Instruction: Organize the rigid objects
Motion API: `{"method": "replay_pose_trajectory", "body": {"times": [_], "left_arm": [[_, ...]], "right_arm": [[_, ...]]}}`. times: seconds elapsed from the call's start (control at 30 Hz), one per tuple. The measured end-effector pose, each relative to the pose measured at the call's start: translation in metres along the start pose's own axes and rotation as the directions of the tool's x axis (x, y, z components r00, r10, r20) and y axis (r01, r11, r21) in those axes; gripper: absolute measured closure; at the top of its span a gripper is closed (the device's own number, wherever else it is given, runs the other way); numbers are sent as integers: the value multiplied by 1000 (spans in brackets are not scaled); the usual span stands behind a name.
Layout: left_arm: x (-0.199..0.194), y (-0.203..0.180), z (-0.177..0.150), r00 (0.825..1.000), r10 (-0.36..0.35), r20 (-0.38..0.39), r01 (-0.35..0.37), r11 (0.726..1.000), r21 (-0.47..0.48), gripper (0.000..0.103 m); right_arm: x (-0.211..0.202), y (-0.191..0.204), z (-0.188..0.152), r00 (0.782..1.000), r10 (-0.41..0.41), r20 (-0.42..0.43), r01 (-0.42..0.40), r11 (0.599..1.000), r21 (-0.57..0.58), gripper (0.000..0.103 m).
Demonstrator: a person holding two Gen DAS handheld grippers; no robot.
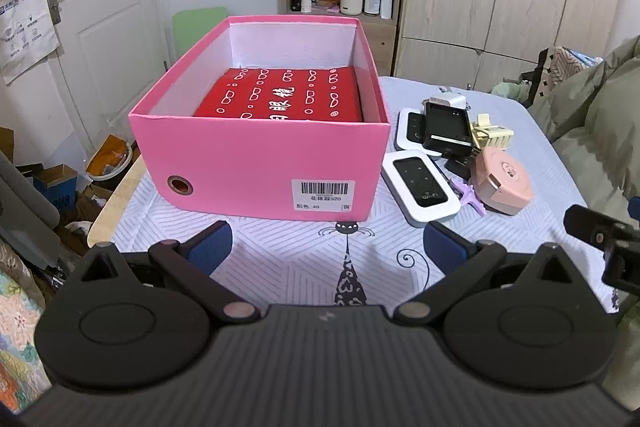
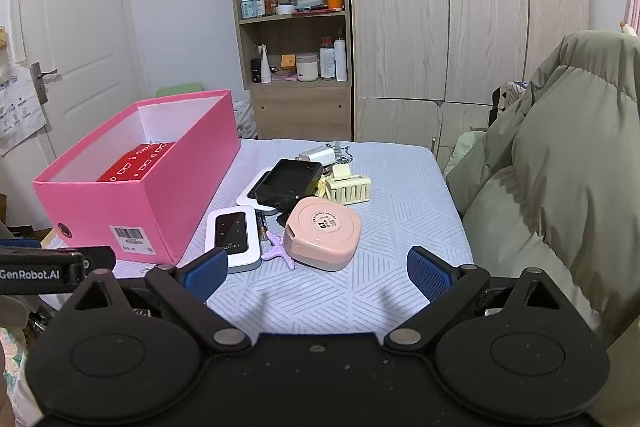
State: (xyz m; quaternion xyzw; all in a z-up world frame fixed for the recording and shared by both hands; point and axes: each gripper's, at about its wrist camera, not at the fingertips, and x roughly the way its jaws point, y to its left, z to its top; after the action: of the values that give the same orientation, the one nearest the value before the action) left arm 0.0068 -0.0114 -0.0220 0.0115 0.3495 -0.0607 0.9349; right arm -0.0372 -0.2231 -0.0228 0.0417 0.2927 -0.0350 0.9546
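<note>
**Rigid objects heaped beside the pink box, none gripped**

Rigid objects (image 2: 304, 203) piled in a tight cluster on the patterned tablecloth (image 2: 400, 187), just right of the open pink box (image 2: 132, 211). Already inside the box: one red package (image 1: 280, 95), lying flat at the bottom. Left gripper (image 1: 328, 247) spread wide, empty, hovering low over the cloth in front of the box's labelled end. Right gripper (image 2: 316, 273) equally wide, empty, aimed at the near edge of the pile.

Risks from here, judged only from the layout:
- Black device (image 2: 290, 183) resting on top of a white one; lifting either could drag or tip its neighbour.
- Pink rounded case (image 2: 322, 233) touching a small purple piece (image 2: 276, 255) and close to the white Wi-Fi unit (image 2: 234, 239); a wide closing stroke likely to catch two things at once.
- Smooth, rounded case shell probably prone to slipping out of flat pads.
- Cream comb-like clip (image 2: 348, 187) light, likely to skid if nudged.
- Box wall high relative to the pile; a low carry could knock the rim.

Hard to make out: a thin brass-tipped cylinder (image 2: 262, 225) between Wi-Fi unit and case, possibly a battery. White charger block (image 2: 318, 154) at the far side half hidden behind the black device. Dark item under the pile unidentifiable. Box's near floor hidden by its front wall.
</note>
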Motion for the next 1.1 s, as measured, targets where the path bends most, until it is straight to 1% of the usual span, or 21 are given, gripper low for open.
{"method": "replay_pose_trajectory", "body": {"times": [0.33,0.73,1.0,1.03,1.1], "left_arm": [[-1,0,0,1000,-7,-4,7,1000,2,0],[1,-2,-2,999,-45,-7,45,999,19,0],[8,0,0,998,-55,-32,56,998,14,1],[9,0,1,997,-58,-43,59,998,18,1],[8,2,4,993,-101,-66,104,994,35,2]], "right_arm": [[2,1,0,1000,2,-7,-2,1000,-3,5],[7,3,-2,1000,0,-18,0,1000,-4,5],[11,2,0,1000,-3,-30,3,1000,-2,5],[12,2,0,999,-3,-32,3,1000,-2,5],[14,1,1,999,-1,-35,1,1000,1,5]]}}
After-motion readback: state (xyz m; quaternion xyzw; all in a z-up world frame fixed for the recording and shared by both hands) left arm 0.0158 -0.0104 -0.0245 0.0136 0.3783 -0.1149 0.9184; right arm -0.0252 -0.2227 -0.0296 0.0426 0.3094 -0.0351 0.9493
